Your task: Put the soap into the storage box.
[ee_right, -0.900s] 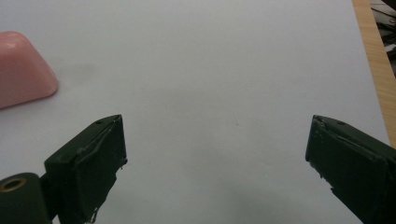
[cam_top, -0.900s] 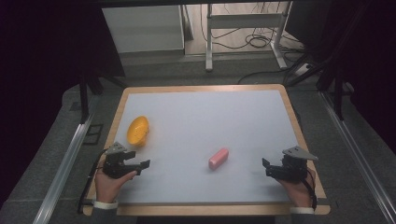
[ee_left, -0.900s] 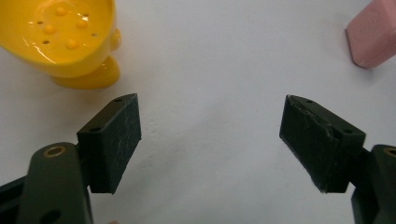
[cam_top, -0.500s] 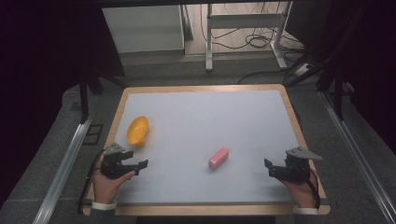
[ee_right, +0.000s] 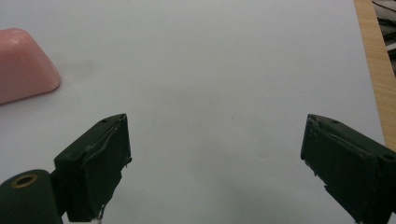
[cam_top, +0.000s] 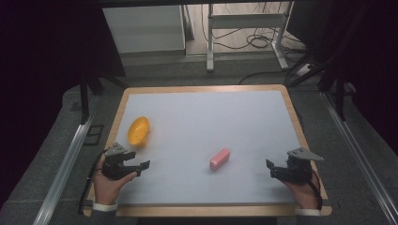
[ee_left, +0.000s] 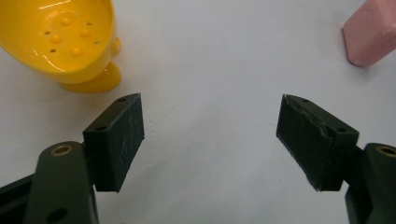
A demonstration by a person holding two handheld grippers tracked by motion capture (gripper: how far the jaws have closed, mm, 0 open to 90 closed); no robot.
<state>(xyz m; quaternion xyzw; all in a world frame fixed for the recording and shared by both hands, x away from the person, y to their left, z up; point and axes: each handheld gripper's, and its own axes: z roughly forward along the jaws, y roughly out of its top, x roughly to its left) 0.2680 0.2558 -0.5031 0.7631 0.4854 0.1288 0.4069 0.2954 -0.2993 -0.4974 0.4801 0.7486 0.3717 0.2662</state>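
A yellow dish with small bumps [cam_top: 139, 131] [ee_left: 65, 39] lies on the white table top [cam_top: 206, 122] at the left. A pink bar, like a soap [cam_top: 219, 159] [ee_left: 371, 32] [ee_right: 23, 63], lies near the middle front. My left gripper [cam_top: 144, 165] [ee_left: 210, 135] rests at the front left, just below the dish, open with bare table between its jaws. My right gripper [cam_top: 270, 168] [ee_right: 215, 163] sits at the front right, open too, its jaws pointing left toward the pink bar, which lies well apart from it.
A wooden rim [cam_top: 291, 108] frames the white top. Metal rails [cam_top: 65, 164] run along both sides of the table. Behind it are a white cabinet [cam_top: 141, 28], a metal stand [cam_top: 244, 28] and cables on the floor.
Both hands have drawn slightly back toward the front edge of the table. The dish and the pink bar have not moved.
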